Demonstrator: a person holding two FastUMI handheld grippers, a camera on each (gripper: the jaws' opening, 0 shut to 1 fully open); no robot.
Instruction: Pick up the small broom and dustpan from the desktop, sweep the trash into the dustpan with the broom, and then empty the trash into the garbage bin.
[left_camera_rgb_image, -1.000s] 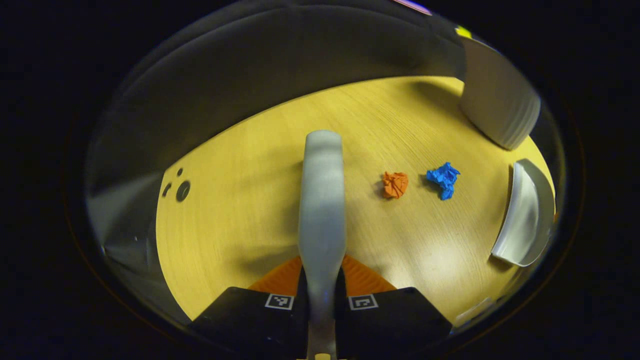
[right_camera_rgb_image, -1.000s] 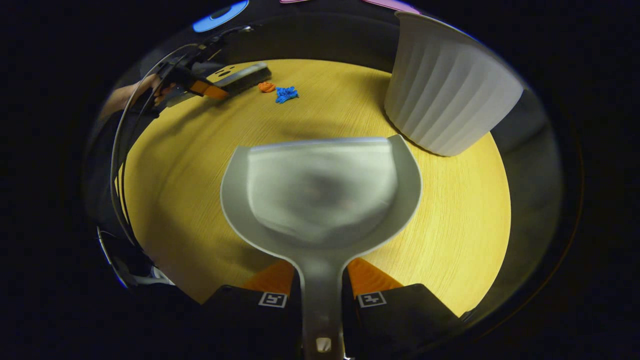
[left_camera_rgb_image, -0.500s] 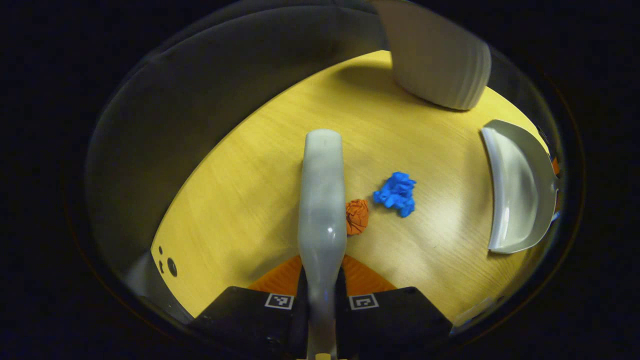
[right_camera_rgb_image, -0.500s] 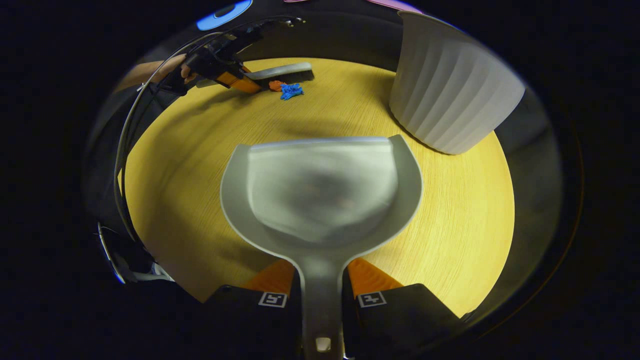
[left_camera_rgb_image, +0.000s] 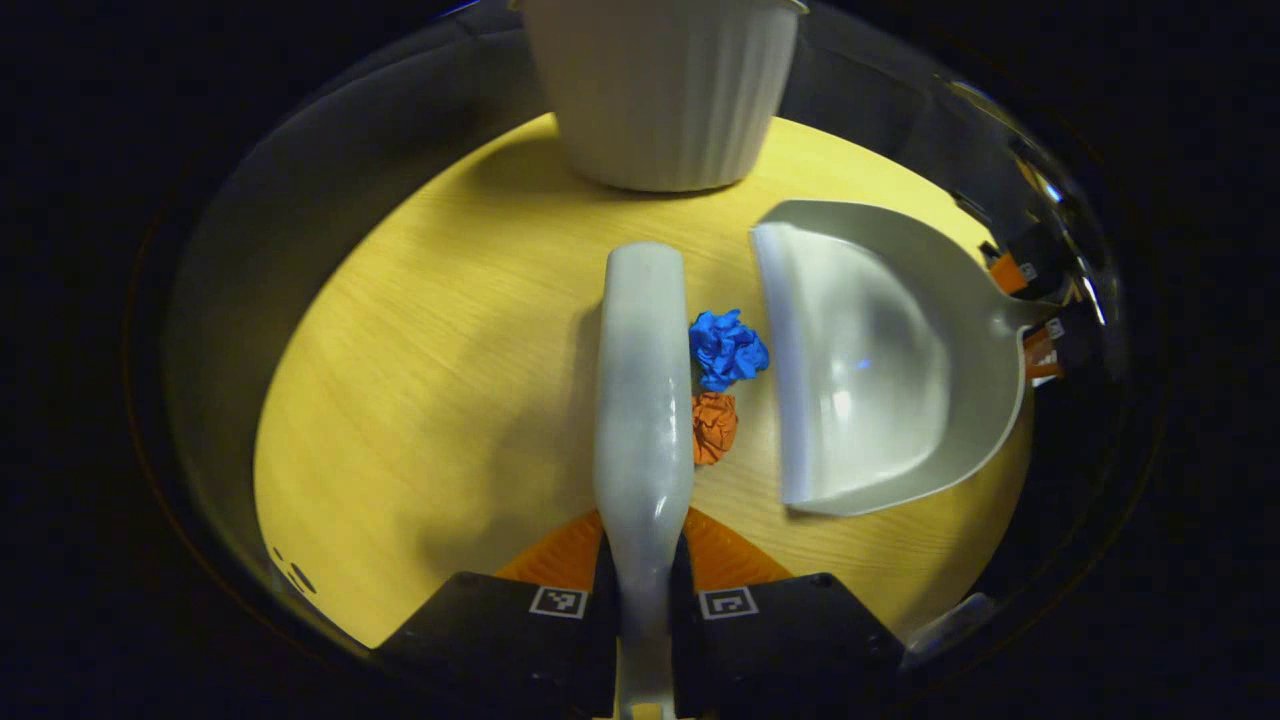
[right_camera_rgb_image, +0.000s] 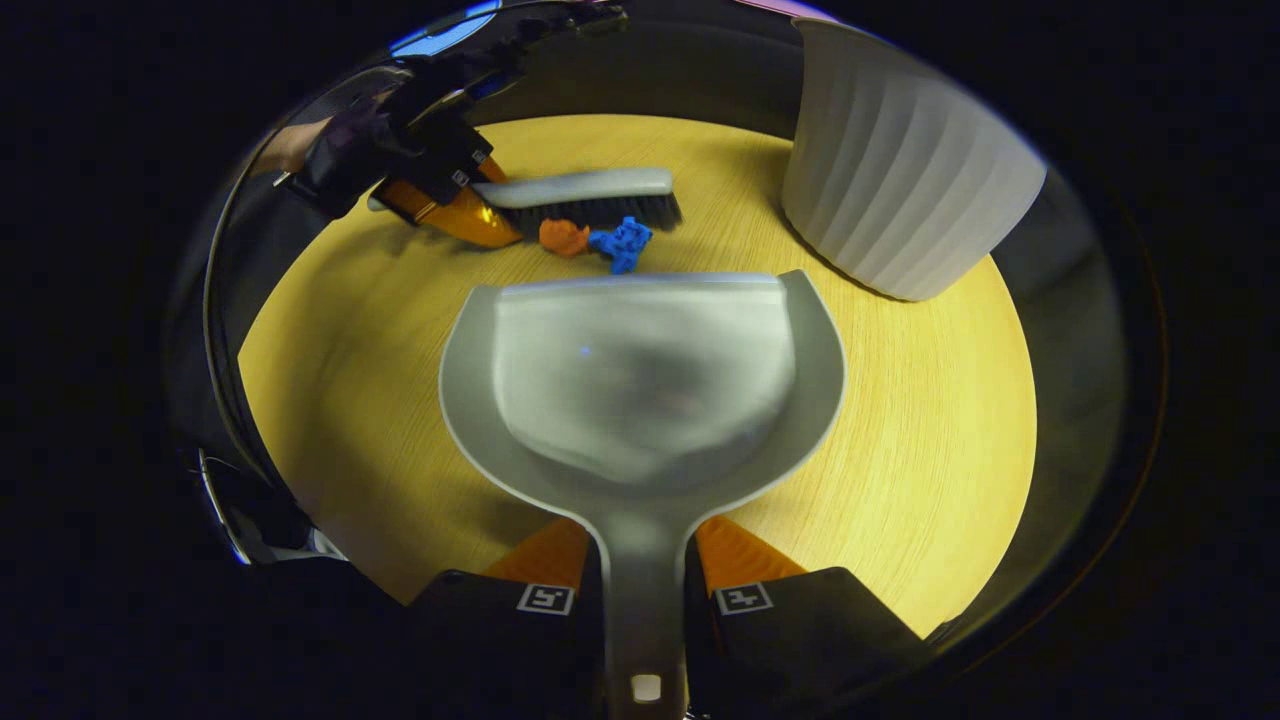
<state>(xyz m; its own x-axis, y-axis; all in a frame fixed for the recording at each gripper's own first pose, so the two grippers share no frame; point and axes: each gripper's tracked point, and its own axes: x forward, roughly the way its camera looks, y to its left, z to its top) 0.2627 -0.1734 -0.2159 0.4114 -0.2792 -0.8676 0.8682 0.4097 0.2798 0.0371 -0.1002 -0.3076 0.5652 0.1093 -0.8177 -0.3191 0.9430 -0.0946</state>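
Left gripper view: the left claw is clamped on the handle of the broom, which runs straight ahead over the yellow wooden desk. Touching the broom's right side lie a blue paper wad and, just nearer, an orange paper wad. Just beside them on the right sits the dustpan, its open mouth facing the wads; its handle leads to the right claw at the edge. A white ribbed bin stands at the far end of the desk. Each finger carries a small square black-and-white marker; no readable writing shows.

Right gripper view: the right claw grips the dustpan by its handle, the pan resting flat on the desk. Just past its front lip lie the orange wad and the blue wad, with the broom bristles-down right behind them, held by the left claw. The bin stands to the right, near the pan.
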